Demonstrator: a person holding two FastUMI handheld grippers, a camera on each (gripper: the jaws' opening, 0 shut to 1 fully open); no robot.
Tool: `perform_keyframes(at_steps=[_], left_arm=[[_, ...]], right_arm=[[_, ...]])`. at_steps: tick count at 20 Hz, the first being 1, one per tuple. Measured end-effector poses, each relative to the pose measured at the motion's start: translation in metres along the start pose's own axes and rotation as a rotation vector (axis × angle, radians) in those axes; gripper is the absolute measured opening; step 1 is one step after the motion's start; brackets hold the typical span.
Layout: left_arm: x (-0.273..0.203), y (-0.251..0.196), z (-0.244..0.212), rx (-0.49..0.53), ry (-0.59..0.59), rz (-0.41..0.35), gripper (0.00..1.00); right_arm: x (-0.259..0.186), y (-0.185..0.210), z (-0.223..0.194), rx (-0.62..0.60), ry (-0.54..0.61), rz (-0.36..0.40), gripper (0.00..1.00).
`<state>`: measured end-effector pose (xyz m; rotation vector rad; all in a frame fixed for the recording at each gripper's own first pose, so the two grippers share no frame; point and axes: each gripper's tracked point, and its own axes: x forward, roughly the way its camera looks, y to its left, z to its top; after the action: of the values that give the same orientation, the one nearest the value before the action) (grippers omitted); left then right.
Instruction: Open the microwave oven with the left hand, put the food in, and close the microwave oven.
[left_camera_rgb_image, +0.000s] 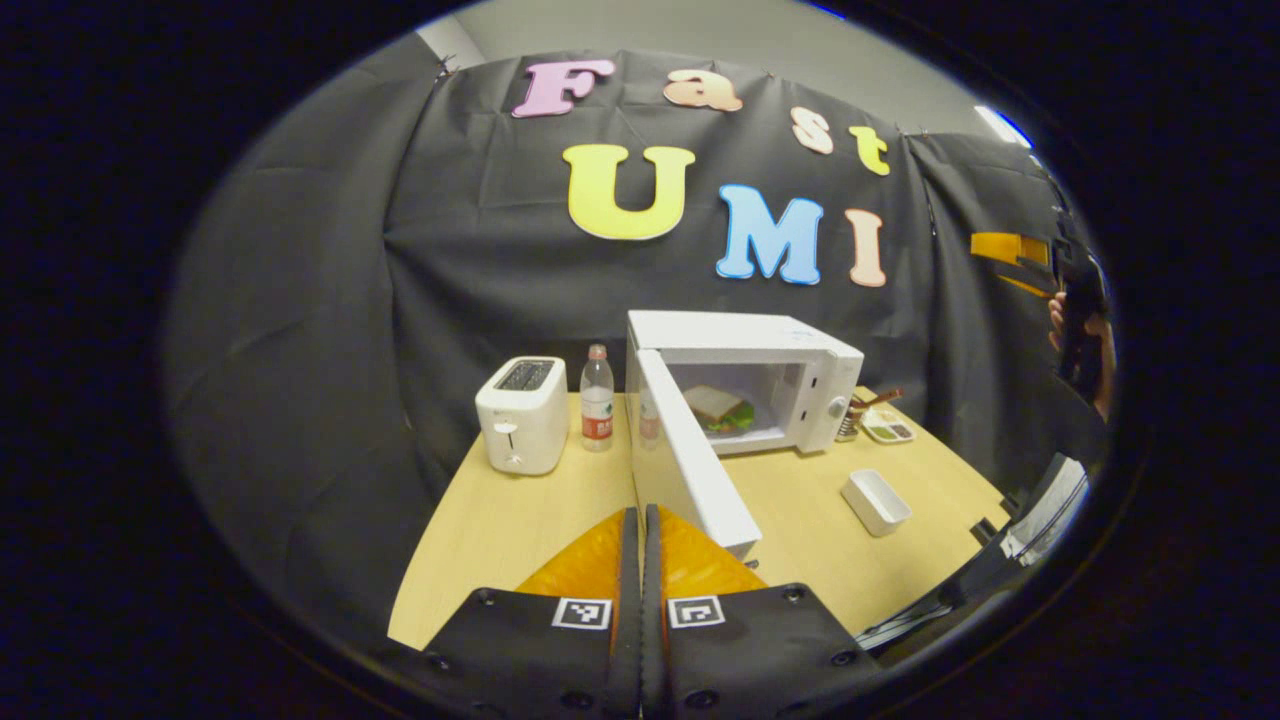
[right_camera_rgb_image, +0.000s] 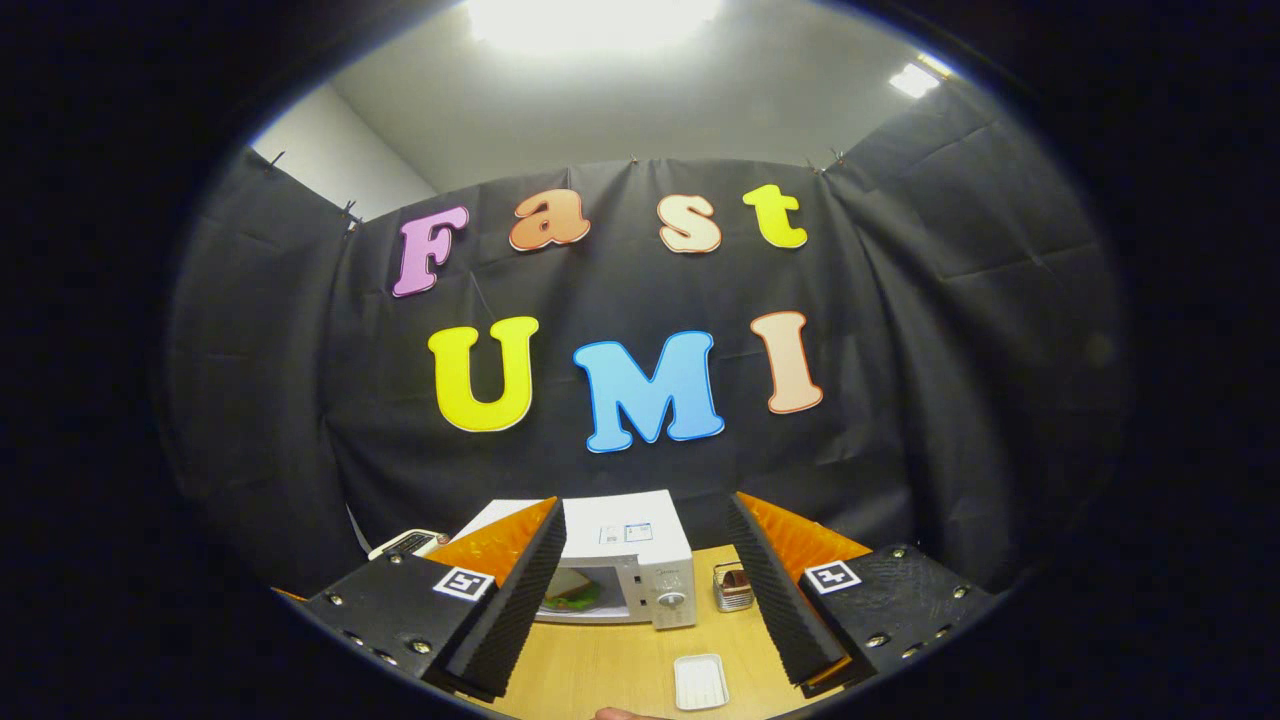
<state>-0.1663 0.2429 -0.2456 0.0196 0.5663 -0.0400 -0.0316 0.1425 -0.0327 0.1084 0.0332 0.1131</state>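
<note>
Wooden table (left_camera_rgb_image: 520, 520), microwave (left_camera_rgb_image: 750, 345) door (left_camera_rgb_image: 690, 455) swung toward camera, sandwich (left_camera_rgb_image: 718, 407) inside, left hand-held gripper (left_camera_rgb_image: 640, 525) closed, right hand-held gripper (right_camera_rgb_image: 645, 590) wide

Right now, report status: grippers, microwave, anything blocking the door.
Left gripper shut, empty. Right gripper open, empty. Sandwich inside microwave, door wide open, not yet closed. Nothing seen in the door's swing.

The left gripper view looks from above the near left of the tabletop (left_camera_rgb_image: 520, 520), angled down and forward at the microwave oven (left_camera_rgb_image: 745, 385), a fair way off. The right gripper view sits low, tilted upward at the booth wall and ceiling, catching the microwave oven (right_camera_rgb_image: 625, 560) along its bottom. Both share the oven, the sandwich (left_camera_rgb_image: 718, 408) inside and the small white tray (right_camera_rgb_image: 700, 682).
</note>
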Motion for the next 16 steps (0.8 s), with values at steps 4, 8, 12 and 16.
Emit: perform_keyframes(at_steps=[4,8,12,16], left_arm=[[0.012,-0.017,-0.013,-0.005,0.028,-0.034,0.07],[0.021,-0.031,-0.017,-0.001,0.048,-0.038,0.07],[0.017,-0.047,-0.019,-0.016,0.052,-0.026,0.07],[0.023,-0.071,-0.018,-0.031,0.064,-0.024,0.07]], right_arm=[[-0.004,-0.014,0.004,0.009,-0.001,-0.028,0.97],[-0.003,-0.03,0.004,0.045,-0.001,-0.054,0.97],[0.007,-0.045,0.003,0.068,0.004,-0.053,0.97],[0.025,-0.053,0.006,0.047,0.006,-0.024,0.97]])
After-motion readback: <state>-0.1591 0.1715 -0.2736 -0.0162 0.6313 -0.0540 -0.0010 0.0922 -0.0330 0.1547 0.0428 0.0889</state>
